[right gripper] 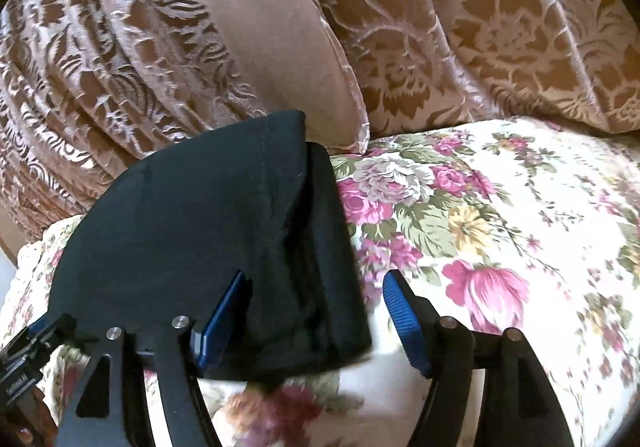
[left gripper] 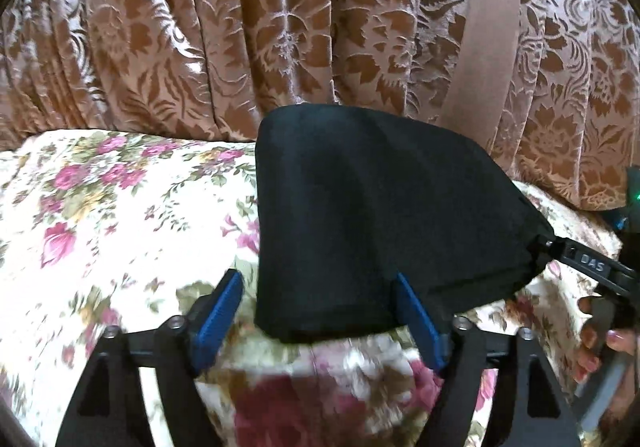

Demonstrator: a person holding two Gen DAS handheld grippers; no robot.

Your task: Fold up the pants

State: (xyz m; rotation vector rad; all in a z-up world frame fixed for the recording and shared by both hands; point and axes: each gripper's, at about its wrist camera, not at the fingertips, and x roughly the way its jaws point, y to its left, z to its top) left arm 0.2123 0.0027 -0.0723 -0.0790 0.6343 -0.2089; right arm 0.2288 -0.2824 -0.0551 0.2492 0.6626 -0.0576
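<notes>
The pants (left gripper: 384,223) lie as a compact black folded bundle on the floral bedspread (left gripper: 100,215), their far edge close against the brown patterned curtain (left gripper: 200,27) at twelve o'clock. In the left wrist view the bundle fills the centre and runs toward three o'clock, where the other tool's dark body shows near its corner. The left claw (left gripper: 320,315) stands apart, its blue pads either side of the bundle's near left corner, one pad over the bedspread at nine o'clock and the other against the cloth; it clamps nothing. The right claw (right gripper: 320,319) is likewise spread wide, its left pad resting on the fabric and its right pad over bare bedspread at three o'clock, straddling the bundle's near right edge where stacked layers show.

The cloth looks soft, light and limp, with several thick layers that would likely sag or slide apart if lifted by one layer only. A sound hold would be at the two near corners, pinching through the whole stack. The folding seems nearly finished.
</notes>
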